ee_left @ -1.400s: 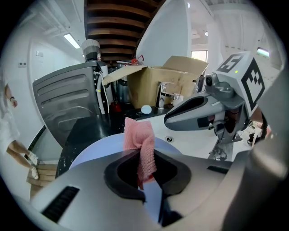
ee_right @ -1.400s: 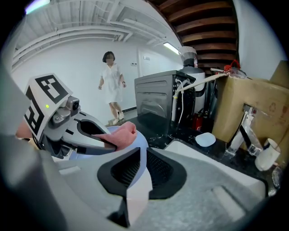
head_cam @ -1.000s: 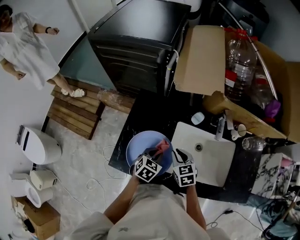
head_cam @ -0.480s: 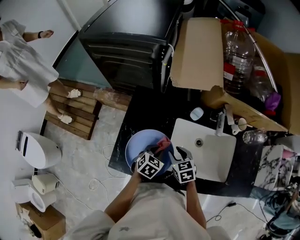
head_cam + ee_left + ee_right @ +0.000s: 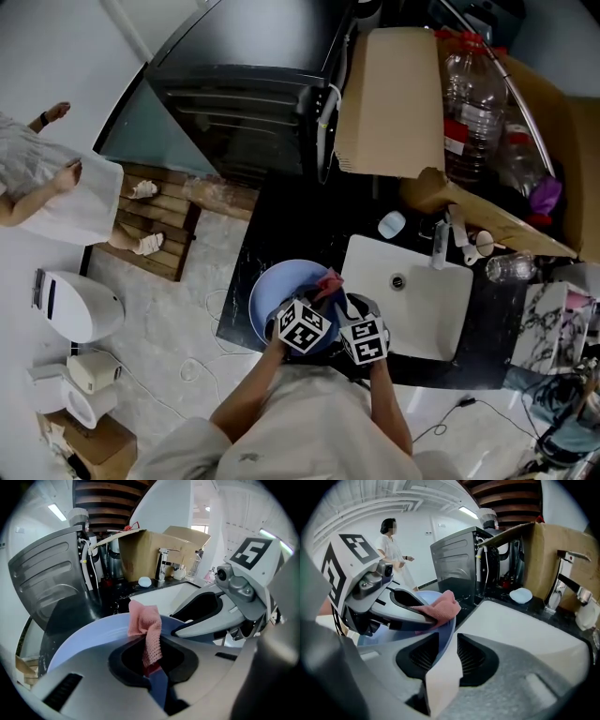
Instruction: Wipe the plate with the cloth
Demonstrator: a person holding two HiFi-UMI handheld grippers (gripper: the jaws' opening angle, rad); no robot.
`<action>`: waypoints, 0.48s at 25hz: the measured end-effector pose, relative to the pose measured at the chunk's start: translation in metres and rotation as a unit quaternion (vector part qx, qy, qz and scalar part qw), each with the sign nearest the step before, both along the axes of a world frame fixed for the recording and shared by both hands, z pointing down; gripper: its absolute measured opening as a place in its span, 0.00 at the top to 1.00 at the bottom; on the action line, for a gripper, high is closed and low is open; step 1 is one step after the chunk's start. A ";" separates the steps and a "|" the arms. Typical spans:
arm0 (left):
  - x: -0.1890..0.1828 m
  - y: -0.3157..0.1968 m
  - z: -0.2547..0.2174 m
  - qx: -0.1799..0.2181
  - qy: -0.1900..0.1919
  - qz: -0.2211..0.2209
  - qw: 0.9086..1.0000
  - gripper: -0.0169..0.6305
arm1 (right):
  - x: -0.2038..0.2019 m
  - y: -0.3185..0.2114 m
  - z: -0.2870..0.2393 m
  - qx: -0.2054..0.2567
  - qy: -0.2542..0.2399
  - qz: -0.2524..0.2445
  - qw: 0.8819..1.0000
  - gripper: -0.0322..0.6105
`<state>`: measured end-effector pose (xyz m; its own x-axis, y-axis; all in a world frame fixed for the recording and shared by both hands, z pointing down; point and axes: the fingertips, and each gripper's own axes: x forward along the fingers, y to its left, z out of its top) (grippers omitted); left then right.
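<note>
Black stone tabletop (image 5: 300,220) seen from above, with a white sink (image 5: 441,323) set into it on the right and a tap (image 5: 439,246) at the sink's far edge. Beyond the sink stand an open cardboard box (image 5: 394,103) and clear plastic bottles (image 5: 469,103), and a dark metal appliance (image 5: 253,84) fills the far left. A round pale blue plate (image 5: 274,292) sits near the near left corner of the tabletop, just left of the sink. My two hands meet over its near right side. My left claw (image 5: 151,645) is pinching a pink woven cloth (image 5: 143,620). The cloth's lower end is caught between the jaws, and the rest stands up in a loose bunch over the inside of the plate, close to its right rim. My right claw (image 5: 447,644) sits just right of the left one, at the plate's right rim. Its jaws have just swung wide and then drawn in a little. The rim runs straight between them, with both pads against it as far as I can see. On the floor at the far left, a person (image 5: 56,192) in light clothes stands by a low wooden pallet (image 5: 155,225).
</note>
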<state>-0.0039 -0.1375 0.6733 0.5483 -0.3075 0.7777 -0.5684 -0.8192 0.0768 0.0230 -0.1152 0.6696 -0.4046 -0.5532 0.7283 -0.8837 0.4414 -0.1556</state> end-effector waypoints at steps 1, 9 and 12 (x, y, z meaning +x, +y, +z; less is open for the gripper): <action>0.001 -0.001 0.001 -0.001 0.000 0.001 1.000 0.92 | -0.001 0.000 0.000 0.000 0.001 -0.002 1.000 0.76; 0.003 -0.009 0.005 -0.003 0.006 -0.004 1.000 0.92 | 0.000 -0.002 0.000 0.001 -0.003 0.007 1.000 0.82; 0.002 -0.012 0.005 0.001 0.005 -0.007 1.000 0.92 | 0.000 -0.002 0.001 0.000 -0.002 0.009 1.000 0.82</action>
